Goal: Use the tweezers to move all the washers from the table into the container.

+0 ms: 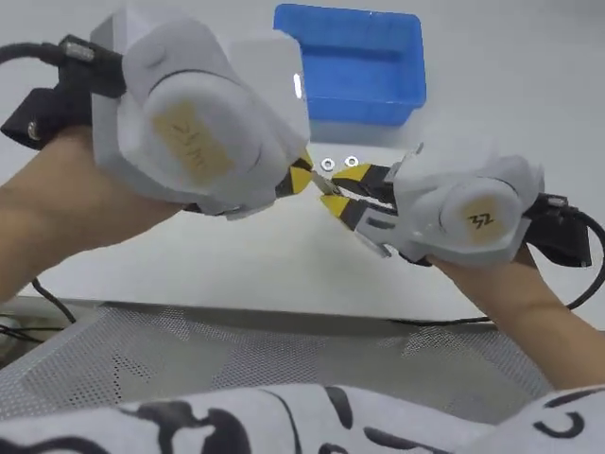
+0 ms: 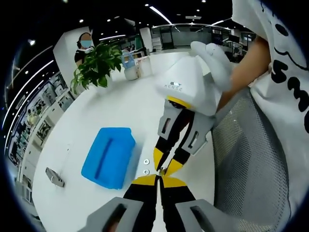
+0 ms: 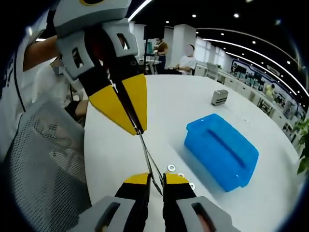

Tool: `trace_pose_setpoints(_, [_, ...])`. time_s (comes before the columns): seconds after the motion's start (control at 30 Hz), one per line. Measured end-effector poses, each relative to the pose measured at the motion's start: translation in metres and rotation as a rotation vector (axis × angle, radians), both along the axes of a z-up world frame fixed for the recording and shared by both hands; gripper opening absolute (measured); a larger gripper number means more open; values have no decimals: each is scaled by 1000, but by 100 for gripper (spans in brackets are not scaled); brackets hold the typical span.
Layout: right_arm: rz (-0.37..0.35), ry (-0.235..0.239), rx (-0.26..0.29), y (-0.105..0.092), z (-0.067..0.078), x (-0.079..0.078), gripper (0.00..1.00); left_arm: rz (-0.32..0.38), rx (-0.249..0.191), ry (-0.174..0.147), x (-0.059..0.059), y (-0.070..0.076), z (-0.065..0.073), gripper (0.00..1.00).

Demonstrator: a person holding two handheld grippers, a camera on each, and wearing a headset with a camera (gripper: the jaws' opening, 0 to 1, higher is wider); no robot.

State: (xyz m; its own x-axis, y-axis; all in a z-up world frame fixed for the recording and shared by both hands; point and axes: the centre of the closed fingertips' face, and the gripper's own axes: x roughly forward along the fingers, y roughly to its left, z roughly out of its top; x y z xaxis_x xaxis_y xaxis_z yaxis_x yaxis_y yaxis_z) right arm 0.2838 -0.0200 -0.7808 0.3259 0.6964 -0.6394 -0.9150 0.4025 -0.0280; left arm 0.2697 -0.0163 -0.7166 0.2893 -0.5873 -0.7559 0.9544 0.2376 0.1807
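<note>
The right gripper (image 1: 340, 192), marked "32", and the left gripper (image 2: 161, 180) both clamp the tweezers (image 3: 147, 157). The tweezers' long axis runs from jaws to jaws.

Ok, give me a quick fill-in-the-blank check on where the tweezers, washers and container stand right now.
The left gripper and right gripper are each ____ on the tweezers.
The washers lie on the white ____, near the container.
The container is ____ in colour.
Missing words: shut; table; blue.
</note>
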Motion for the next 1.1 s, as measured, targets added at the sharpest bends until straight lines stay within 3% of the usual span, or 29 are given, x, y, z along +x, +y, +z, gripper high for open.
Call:
trace_pose_setpoints(0.07, [-7, 8, 18, 4, 0, 6, 6, -3, 14, -17, 7, 1, 1, 0])
trace_pose_setpoints(0.33, [-13, 20, 70, 14, 5, 23, 6, -4, 34, -37, 23, 4, 7, 0])
trace_pose_setpoints(0.47, [-14, 58, 103, 20, 6, 25, 6, -4, 45, -41, 28, 4, 8, 0])
trace_pose_setpoints(0.6, [-22, 65, 107, 21, 2, 28, 6, -24, 61, -50, 31, 5, 4, 0])
trace_pose_setpoints(0.7, [-21, 76, 109, 21, 0, 28, 7, -21, 60, -38, 31, 4, 2, 0])
trace_pose_setpoints(1.1, [-30, 99, 141, 27, 3, 26, 7, -25, 67, -42, 30, 3, 3, 0])
